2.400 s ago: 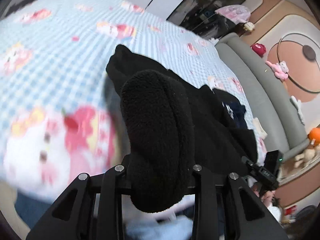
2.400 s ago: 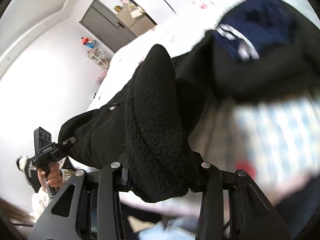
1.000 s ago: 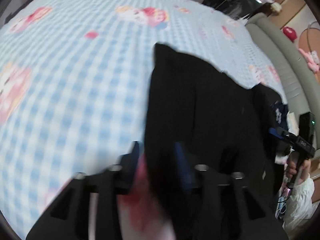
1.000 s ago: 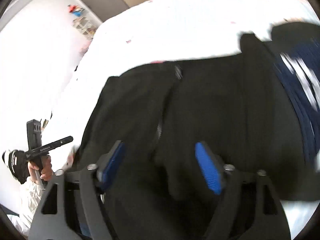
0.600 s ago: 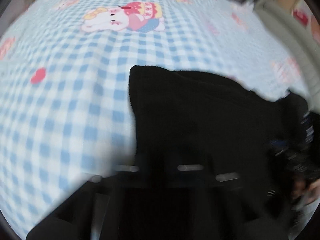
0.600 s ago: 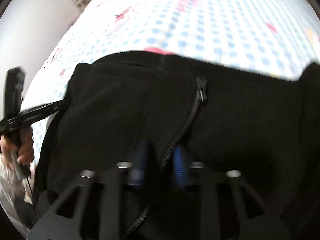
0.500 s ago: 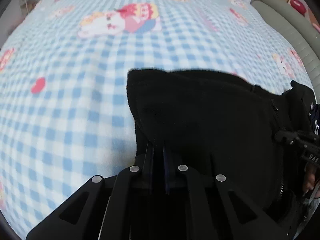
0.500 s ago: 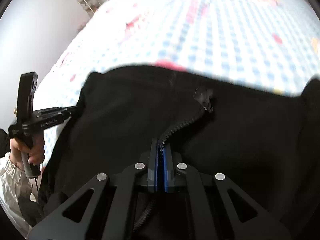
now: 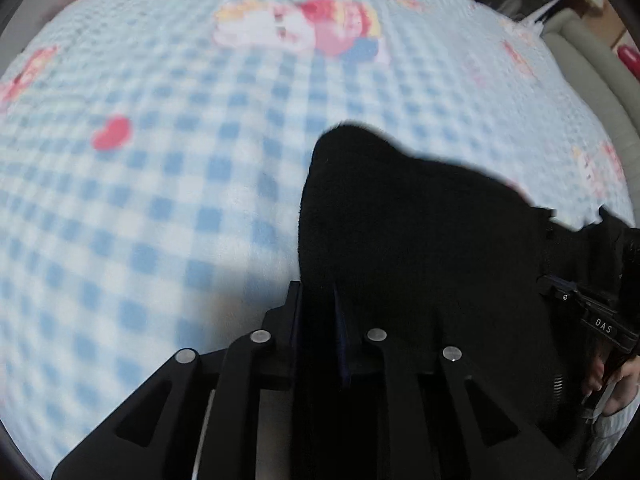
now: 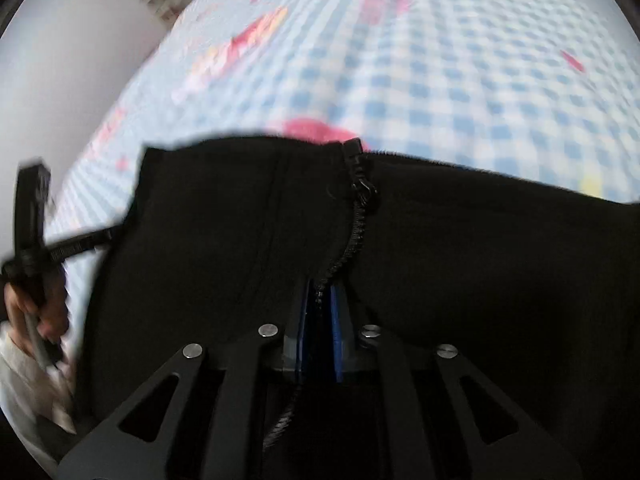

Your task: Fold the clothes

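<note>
A black fleece jacket lies flat on the blue-and-white checked bedspread. My left gripper holds the jacket's left edge near a corner, with fleece filling the narrow gap between its pads; its jaws are opening slightly. In the right wrist view the jacket spreads across the bedspread, and its zipper runs down into my right gripper. The zipper edge sits between the blue pads, and those jaws are opening slightly too.
A hand with a white sleeve grips the left tool's handle at the far left. The other hand shows at the right edge. A grey padded edge borders the bedspread, and a white wall stands at the left.
Both grippers let go of the bunched fleece, came down onto the spread jacket and closed on it, the left at the edge, the right at the zipper. Their pads have since parted a little.
</note>
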